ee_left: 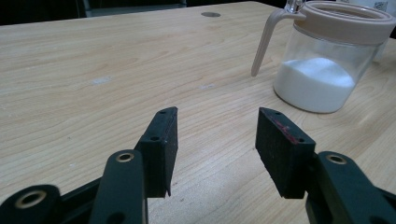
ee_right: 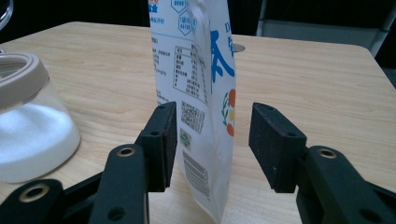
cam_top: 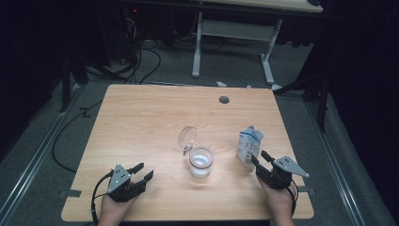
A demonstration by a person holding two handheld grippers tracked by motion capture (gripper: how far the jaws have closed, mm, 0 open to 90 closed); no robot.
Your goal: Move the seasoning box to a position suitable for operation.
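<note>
- White-and-blue printed paper bag (ee_right: 205, 93) stands upright on the wooden table (cam_top: 141, 122), between the right gripper (ee_right: 212, 140) jaws, which stand apart off it
- Left gripper (ee_left: 217, 140) jaws apart, empty, near the clear sugar jar (ee_left: 327, 70)

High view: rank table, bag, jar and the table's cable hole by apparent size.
1. table
2. bag and jar: look alike in size, with the jar's raised lid counted, so unranked
3. cable hole

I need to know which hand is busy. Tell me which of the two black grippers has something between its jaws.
The right gripper: its open jaws flank the upright white-and-blue printed pouch without pressing it. The left gripper stands open over bare wooden table.
</note>
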